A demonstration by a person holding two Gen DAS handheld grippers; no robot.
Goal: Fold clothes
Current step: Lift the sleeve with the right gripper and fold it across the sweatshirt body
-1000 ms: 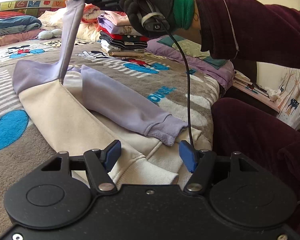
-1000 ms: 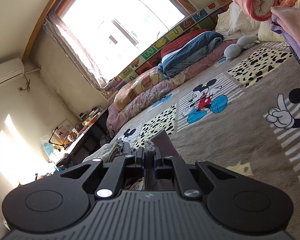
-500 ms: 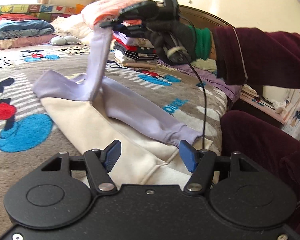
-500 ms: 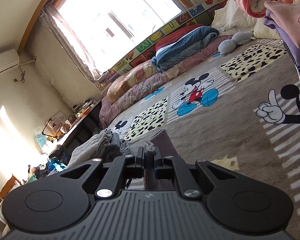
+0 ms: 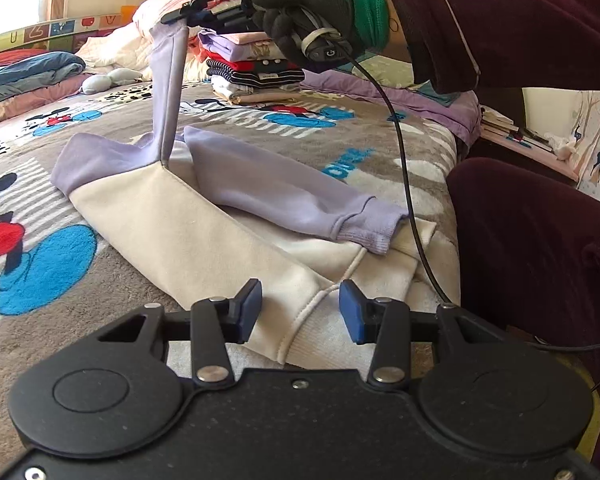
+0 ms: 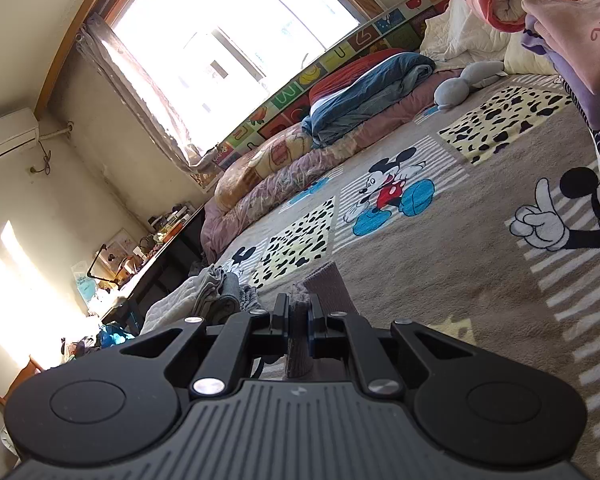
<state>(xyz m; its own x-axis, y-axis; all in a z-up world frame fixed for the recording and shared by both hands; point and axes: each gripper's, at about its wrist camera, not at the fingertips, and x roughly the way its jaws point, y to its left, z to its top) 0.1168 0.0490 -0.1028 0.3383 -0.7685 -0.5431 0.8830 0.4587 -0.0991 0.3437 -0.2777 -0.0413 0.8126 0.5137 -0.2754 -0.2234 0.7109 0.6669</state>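
Note:
A cream sweatshirt (image 5: 172, 232) with lilac sleeves lies flat on the cartoon blanket (image 5: 52, 272). One lilac sleeve (image 5: 284, 196) rests across its body. The other sleeve (image 5: 168, 92) is pulled straight up by its cuff, and my right gripper (image 5: 176, 20), held in a black-gloved hand, is shut on it. In the right wrist view the cuff (image 6: 328, 284) sticks out past the right gripper (image 6: 299, 316). My left gripper (image 5: 300, 308) sits low over the sweatshirt's ribbed hem (image 5: 300, 328). Its jaws are closing with the hem between the blue pads, which do not press on it.
A stack of folded clothes (image 5: 252, 68) stands at the back of the bed, with rolled bedding (image 5: 28, 72) and a grey plush toy (image 5: 100, 80) to its left. The person's dark-red trouser leg (image 5: 540, 260) fills the right. A black cable (image 5: 404, 160) hangs over the sweatshirt. Unfolded grey clothes (image 6: 204, 296) lie at the bed's edge.
The left jaws have drawn closer together around the hem. The left view has swung slightly, while the right gripper keeps the sleeve raised.

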